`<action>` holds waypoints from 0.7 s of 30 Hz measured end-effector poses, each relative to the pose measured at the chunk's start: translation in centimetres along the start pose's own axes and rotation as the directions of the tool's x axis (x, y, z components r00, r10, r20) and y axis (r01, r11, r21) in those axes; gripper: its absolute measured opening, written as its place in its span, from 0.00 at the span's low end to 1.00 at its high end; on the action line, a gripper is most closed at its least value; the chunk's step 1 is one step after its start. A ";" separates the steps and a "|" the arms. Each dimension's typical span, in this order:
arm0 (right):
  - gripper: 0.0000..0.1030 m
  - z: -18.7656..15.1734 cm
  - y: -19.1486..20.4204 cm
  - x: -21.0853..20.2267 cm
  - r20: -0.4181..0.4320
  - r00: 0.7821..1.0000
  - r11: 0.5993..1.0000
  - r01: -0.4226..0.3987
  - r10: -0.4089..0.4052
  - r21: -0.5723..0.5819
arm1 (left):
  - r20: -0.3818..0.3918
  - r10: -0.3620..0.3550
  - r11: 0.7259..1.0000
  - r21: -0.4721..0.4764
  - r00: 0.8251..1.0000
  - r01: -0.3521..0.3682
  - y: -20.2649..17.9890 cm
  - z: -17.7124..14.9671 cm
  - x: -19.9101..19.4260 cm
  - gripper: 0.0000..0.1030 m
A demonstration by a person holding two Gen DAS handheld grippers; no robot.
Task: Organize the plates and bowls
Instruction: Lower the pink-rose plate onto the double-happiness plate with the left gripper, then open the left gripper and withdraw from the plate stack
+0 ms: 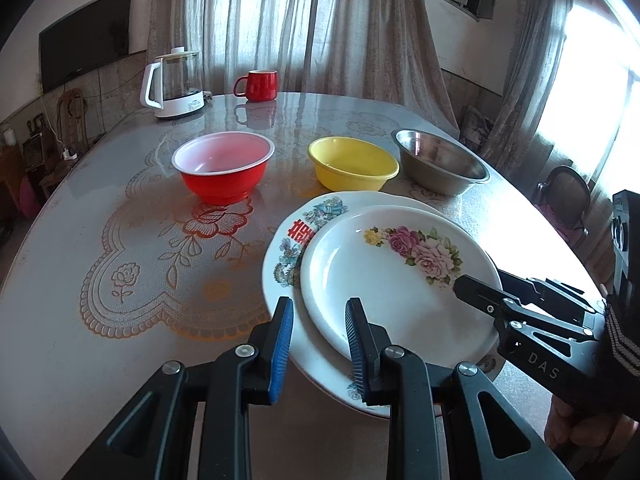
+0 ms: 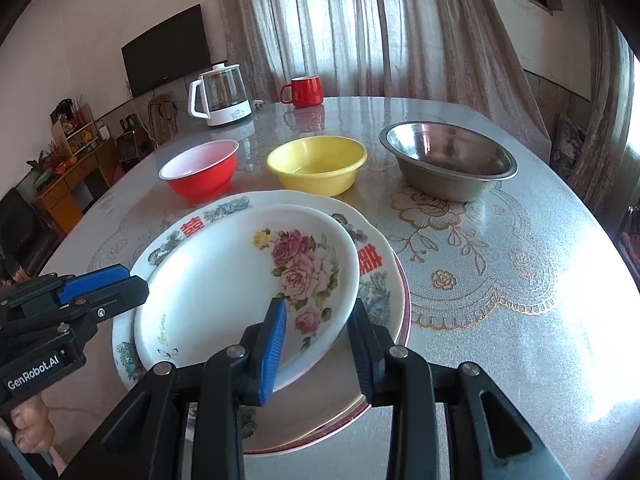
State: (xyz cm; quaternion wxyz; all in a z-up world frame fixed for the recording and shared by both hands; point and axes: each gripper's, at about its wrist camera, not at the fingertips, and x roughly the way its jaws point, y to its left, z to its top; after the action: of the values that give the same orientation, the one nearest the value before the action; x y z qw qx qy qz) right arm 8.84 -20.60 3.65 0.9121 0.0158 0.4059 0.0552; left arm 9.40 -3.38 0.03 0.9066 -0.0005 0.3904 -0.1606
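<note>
So the rose plate (image 2: 224, 280) sits on the stacked plates (image 2: 384, 280) near the desk (image 2: 520, 280) edge. Both left gripper (image 1: 320, 336) and right gripper (image 2: 318, 328) straddle its rim, jaws slack, probably letting go. Bowls wait behind.

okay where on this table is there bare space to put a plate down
Bare tabletop lies left of the plate stack, in front of the red bowl, and right of the stack below the steel bowl. It's crowded where red, yellow and steel bowls line up behind the stack.
</note>
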 end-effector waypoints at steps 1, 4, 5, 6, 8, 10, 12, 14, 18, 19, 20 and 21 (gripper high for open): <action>0.32 0.0 -0.1 -0.1 -0.002 1.000 1.000 -0.003 0.003 0.003 | 0.000 0.007 1.000 -0.005 1.000 -0.007 0.2 0.0 0.0 0.26; 0.32 0.0 -0.2 -0.3 -0.005 1.000 1.000 -0.007 0.008 0.017 | 0.001 0.021 1.000 -0.012 1.000 -0.021 0.6 -0.2 -0.1 0.26; 0.32 0.0 -0.3 -0.5 -0.003 1.000 1.000 -0.004 0.004 0.019 | 0.001 0.023 1.000 -0.014 1.000 -0.023 0.7 -0.3 -0.1 0.26; 0.32 -0.1 -0.4 -0.7 0.002 1.000 1.000 0.006 -0.006 0.019 | 0.000 0.024 1.000 -0.019 1.000 -0.024 0.8 -0.4 -0.2 0.26; 0.33 -0.1 -0.6 -1.2 0.019 1.000 1.000 0.013 -0.014 0.021 | -0.002 0.024 0.999 -0.025 1.000 -0.024 1.0 -0.6 -0.3 0.26; 0.33 -0.1 -0.7 -1.5 0.028 0.999 1.000 0.014 -0.015 0.026 | 0.001 0.026 0.999 -0.028 1.000 -0.026 1.1 -0.8 -0.4 0.26; 0.33 -0.1 -0.7 -1.6 0.036 0.999 0.999 0.019 -0.020 0.027 | 0.006 0.027 0.999 -0.027 1.000 -0.027 1.1 -0.9 -0.5 0.26; 0.32 -0.1 -0.7 -1.6 0.039 0.999 0.999 0.017 -0.019 0.032 | 0.008 0.029 0.999 -0.023 1.000 -0.028 1.1 -0.9 -0.6 0.27; 0.32 0.1 0.0 -1.0 0.036 0.999 1.000 0.021 -0.021 0.007 | 0.002 0.029 0.999 -0.026 1.000 -0.029 1.2 -1.0 -0.6 0.27; 0.33 0.1 0.1 -0.7 0.027 0.999 1.000 0.018 -0.018 0.005 | 0.003 0.029 0.999 -0.026 1.000 -0.029 1.2 -1.1 -0.6 0.27; 0.33 0.0 0.3 -0.6 0.026 0.999 1.000 0.020 -0.020 0.004 | 0.003 0.030 0.999 -0.026 1.000 -0.030 1.2 -1.1 -0.6 0.27; 0.33 0.0 0.4 -0.6 0.029 0.999 1.000 0.025 -0.025 -0.001 | 0.001 0.031 0.999 -0.025 1.000 -0.031 1.2 -1.2 -0.6 0.27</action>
State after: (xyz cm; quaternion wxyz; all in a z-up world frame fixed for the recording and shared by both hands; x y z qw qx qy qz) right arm 8.45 -20.30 4.10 0.9185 0.0110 0.3927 0.0438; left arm 8.58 -1.89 -0.54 0.9091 -0.0060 0.3919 -0.1413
